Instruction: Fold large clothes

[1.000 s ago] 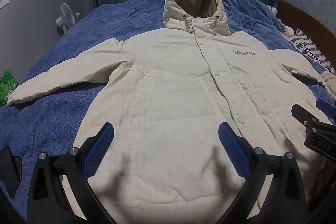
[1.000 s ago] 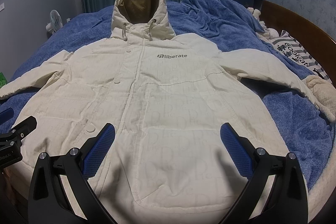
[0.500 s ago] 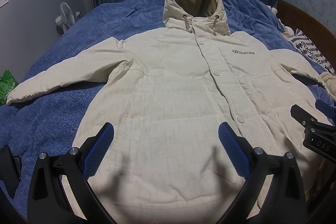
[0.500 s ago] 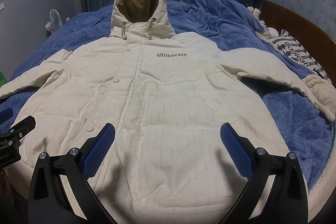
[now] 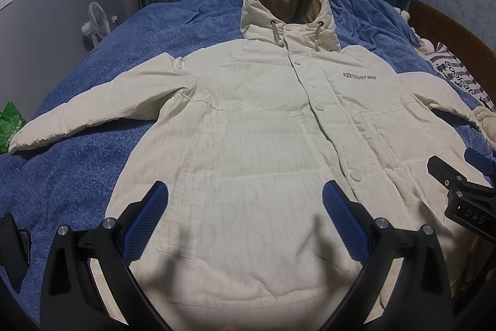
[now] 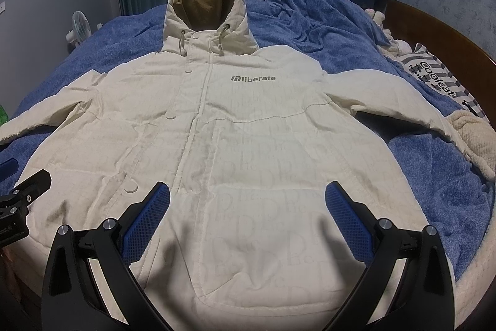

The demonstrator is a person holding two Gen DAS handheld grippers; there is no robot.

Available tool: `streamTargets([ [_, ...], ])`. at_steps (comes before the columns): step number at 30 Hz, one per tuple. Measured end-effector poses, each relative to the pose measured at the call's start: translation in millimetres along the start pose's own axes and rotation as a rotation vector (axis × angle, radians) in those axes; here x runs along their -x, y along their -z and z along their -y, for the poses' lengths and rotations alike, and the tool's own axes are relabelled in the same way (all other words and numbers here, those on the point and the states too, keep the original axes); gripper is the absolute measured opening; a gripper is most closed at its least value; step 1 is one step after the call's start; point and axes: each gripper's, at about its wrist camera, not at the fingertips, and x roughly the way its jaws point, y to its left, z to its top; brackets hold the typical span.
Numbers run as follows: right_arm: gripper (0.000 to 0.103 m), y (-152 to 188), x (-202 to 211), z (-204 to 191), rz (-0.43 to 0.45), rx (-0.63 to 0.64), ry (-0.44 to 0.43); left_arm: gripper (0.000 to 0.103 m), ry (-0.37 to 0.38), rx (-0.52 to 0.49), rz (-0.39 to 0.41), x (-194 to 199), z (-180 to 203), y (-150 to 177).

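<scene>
Bed [image 5: 102, 58]: covered by a blue blanket [image 6: 440, 194], bunched into a heap at the far right; carries everything below. Coat [image 5: 263, 138]: cream, hooded, buttoned shut, lying face up and flat across the middle of the bed, long axis running from near to far, hem at the near edge and hood [image 5: 286, 2] at the far end, standing open. Left sleeve [image 5: 93, 110]: stretched out to the left and slightly toward the near side, cuff resting on the blanket well apart from the body of the coat. Right sleeve [image 6: 390, 107]: stretched to the right, cuff beside a cream knitted item [image 6: 471, 138]. Left gripper [image 5: 245, 222]: spread wide, holding nothing, hovering above the near left part of the coat front, pointing along its length toward the hood. Right gripper [image 6: 248, 222]: likewise spread and empty, above the near right part over the pocket area. Each sleeve lies outward and farther off than its own gripper; judged from this, the left sleeve falls to the left gripper and the right sleeve to the right, each to be brought inward across the long axis. Folding not yet begun. Fan [image 5: 97, 27]: small, white, far left beyond the bed.
</scene>
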Motion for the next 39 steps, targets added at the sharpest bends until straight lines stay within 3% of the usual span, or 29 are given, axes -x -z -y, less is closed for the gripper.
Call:
streamTargets([
  [30, 0.097, -0.6, -0.4, -3.5, 0.001, -0.008, 0.000, 0.095, 0.005, 0.010, -0.003, -0.1, -3.4, -0.8],
  [34, 0.097, -17.9, 8.8, 20.1, 0.066, -0.066, 0.026, 0.095, -0.039, 0.002, 0.013, -0.1, -3.4, -3.7],
  [39, 0.097, -36.7, 4.4, 79.1, 0.071, -0.181, 0.152, 0.095, -0.002, 0.006, -0.019, -7.2, -10.8, -8.2],
])
